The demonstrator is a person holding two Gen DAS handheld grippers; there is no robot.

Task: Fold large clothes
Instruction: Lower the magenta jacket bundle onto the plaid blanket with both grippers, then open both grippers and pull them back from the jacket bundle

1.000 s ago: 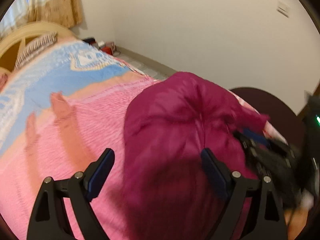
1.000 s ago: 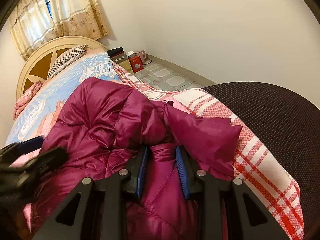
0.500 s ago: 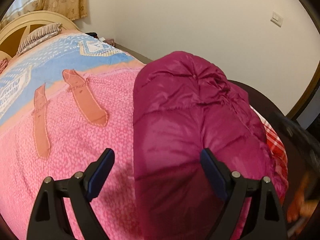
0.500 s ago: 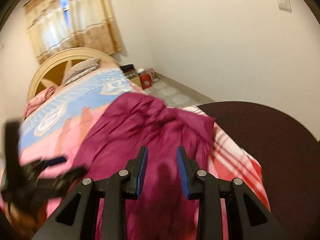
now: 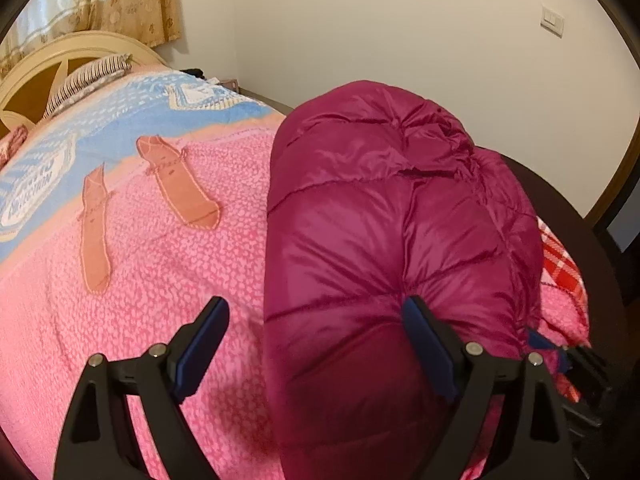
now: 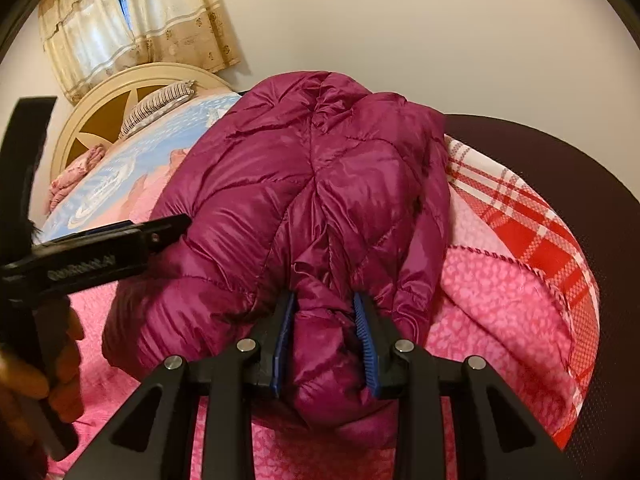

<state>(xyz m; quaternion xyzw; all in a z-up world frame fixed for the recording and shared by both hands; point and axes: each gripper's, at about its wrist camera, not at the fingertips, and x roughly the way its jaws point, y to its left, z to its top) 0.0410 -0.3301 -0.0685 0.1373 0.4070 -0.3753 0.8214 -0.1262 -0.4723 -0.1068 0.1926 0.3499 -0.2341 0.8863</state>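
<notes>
A magenta puffer jacket lies bundled lengthwise on the pink blanket of a bed. My left gripper stands wide open at the bundle's near end. Its right pad rests against the jacket and its left pad hangs over bare blanket. In the right wrist view the jacket fills the middle, and my right gripper is shut on a thick fold at its near edge. The left gripper reaches in from the left, a hand under it. The right gripper peeks in at the left wrist view's right edge.
A red plaid cloth lies under the blanket's right edge, beside a dark mesh chair. At the far end are a cream headboard, a striped pillow and curtains. A wall runs along the right.
Both grippers have swung across the bed. The right one kept its grip on the jacket fold. The jacket now lies as a tighter, longer bundle. The left gripper stays open.
</notes>
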